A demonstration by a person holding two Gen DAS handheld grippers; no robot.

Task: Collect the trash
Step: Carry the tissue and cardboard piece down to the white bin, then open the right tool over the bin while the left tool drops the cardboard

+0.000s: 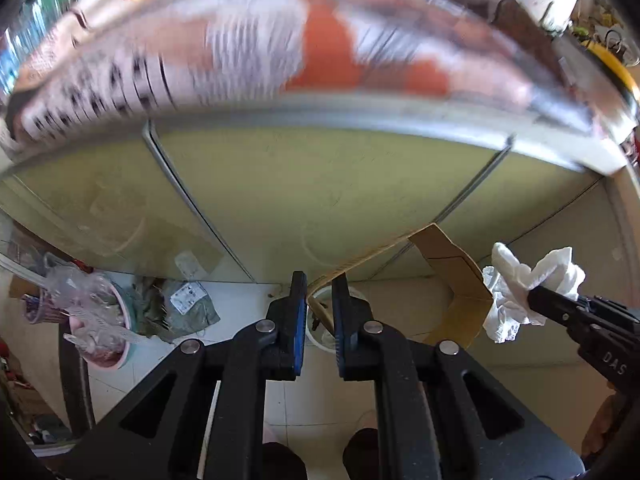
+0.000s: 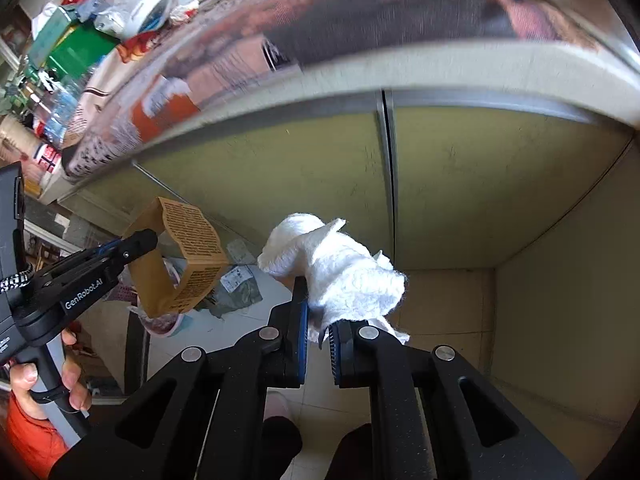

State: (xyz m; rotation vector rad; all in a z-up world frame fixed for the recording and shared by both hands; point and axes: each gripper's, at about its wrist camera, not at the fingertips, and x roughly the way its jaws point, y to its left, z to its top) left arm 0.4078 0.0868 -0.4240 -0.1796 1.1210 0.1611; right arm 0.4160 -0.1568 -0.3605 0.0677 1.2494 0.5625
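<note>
Below the edge of the blurred table (image 1: 320,120), both grippers point down toward the floor in front of a yellow-green cabinet (image 1: 320,184). The left gripper (image 1: 319,300) has its jaws narrow, and between the blue pads there is the thin edge of a flattened brown cardboard box (image 1: 456,276). From the right wrist view the same box (image 2: 188,256) hangs open like a sleeve, with black print on its sides, pinched at the near left wall by the left gripper (image 2: 148,238). A hand (image 2: 48,384) holds the handle of this gripper at the left border, next to an orange sleeve.

The right gripper (image 2: 318,328) is closed on a crumpled white paper towel (image 2: 336,268); the towel bulges out above the fingertips and a small tail of it hangs between the pads. In the left wrist view this towel (image 1: 528,284) is at the right, just beside the cardboard box, with the black finger of the right gripper (image 1: 548,300) across it.

On the white tiled floor (image 1: 240,300), at the near left, stands a pink bin (image 1: 108,336) full of clear plastic wrappers. A grey-green packet (image 1: 188,304) with a white label lies beside it, against the foot of the cabinet. A white round container (image 1: 320,340) is seen directly under the left gripper, partly hidden by its fingers.
</note>
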